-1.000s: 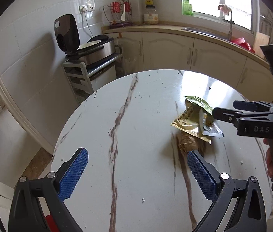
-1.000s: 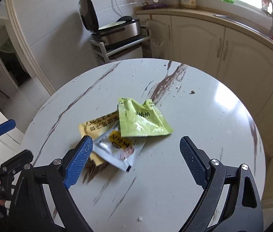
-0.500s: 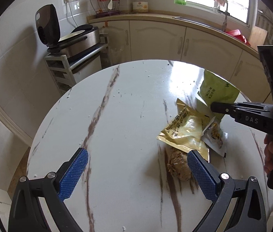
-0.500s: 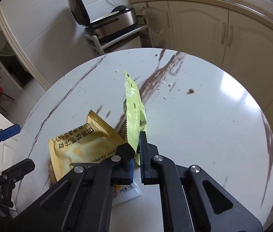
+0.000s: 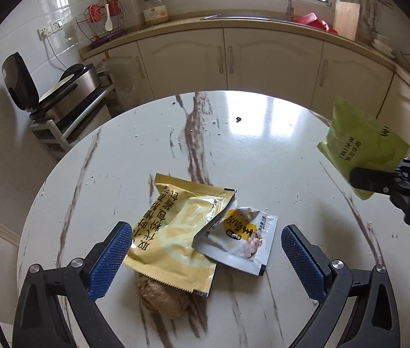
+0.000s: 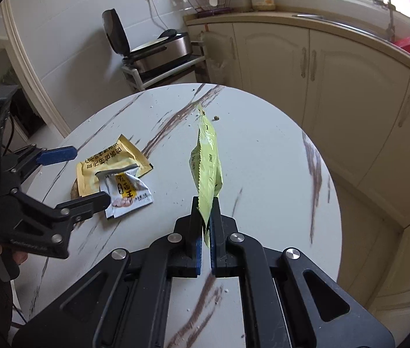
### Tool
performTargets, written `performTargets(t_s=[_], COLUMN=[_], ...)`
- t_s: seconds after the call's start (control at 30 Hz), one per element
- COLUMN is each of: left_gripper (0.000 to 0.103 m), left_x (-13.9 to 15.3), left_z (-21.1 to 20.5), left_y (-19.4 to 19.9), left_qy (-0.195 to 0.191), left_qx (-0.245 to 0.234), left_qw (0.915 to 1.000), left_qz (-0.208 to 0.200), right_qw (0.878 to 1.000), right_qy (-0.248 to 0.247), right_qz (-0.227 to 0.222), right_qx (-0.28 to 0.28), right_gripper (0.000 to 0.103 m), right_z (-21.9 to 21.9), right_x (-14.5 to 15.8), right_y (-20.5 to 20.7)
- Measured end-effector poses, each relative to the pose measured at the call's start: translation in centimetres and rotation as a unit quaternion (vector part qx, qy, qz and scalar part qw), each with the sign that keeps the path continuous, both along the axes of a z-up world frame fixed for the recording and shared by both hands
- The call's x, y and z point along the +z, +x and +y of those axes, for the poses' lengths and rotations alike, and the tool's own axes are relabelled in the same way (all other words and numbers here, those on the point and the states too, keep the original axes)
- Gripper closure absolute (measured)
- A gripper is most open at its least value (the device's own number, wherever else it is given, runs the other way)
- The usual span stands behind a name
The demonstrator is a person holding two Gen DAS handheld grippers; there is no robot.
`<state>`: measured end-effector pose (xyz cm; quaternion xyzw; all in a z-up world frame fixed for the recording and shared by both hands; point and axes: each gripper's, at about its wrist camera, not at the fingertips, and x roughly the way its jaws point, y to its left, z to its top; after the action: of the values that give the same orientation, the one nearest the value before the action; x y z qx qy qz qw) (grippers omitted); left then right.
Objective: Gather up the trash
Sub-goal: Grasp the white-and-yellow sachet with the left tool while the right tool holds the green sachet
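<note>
Marble-patterned tabletop [image 5: 263,156], round, glossy and white with brown veins, carries the remaining trash near its front edge. A yellow foil packet [image 5: 173,232] with a serrated seam and printed characters lies flat but crinkled, its torn mouth gaping. A smaller silver sachet [image 5: 239,240], also torn open, overlaps the yellow packet's right corner. Under the yellow packet's near edge a lumpy brown piece [image 5: 161,295] pokes out; what it is I cannot tell. A dark crumb [image 5: 237,119] sits alone toward the far side.

The left gripper [image 5: 205,252] hangs just above the two packets with its blue, knurled pads spread wide, one to each side of the pile and touching neither wrapper.

The right gripper [image 6: 204,226] has its pads pressed together on the lower end of a lime-green packet [image 6: 206,159], pinching it by the edge. This wrapper stands edge-on and upright in the air, clear of the table, with its zigzag seam toward the camera; from the left wrist view it shows as a flat green face [image 5: 358,148] off to the right of the pile.

Most of the tabletop's right half and far side is bare. Cream cabinets [image 6: 335,66] curve behind the table, and a steel appliance [image 6: 158,49] with a raised black lid sits on a white rack to the left.
</note>
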<state>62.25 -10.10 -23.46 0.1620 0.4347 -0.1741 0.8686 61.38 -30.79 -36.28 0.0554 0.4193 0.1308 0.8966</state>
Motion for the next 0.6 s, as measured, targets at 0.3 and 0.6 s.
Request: performTargets(t_s=[0.3, 0.6], left_gripper=[0.033, 0.097], left_x=[-2.3, -2.0], left_z=[-3.1, -1.7], left_y=[1.2, 0.0], left_qy=[0.03, -0.01], left_qx=[0.004, 0.002], left_qw=[0.9994, 0.9993], left_qz=[0.017, 0.037], right_qw=[1.0, 1.0], right_qy=[0.009, 0.015], right_qz=[-0.001, -0.001], right_qx=[0.016, 0.026], right_gripper=[0.098, 0.098], right_z=[-0.3, 0.5], right_x=[-0.1, 0.0], right_y=[-1.3, -2.6])
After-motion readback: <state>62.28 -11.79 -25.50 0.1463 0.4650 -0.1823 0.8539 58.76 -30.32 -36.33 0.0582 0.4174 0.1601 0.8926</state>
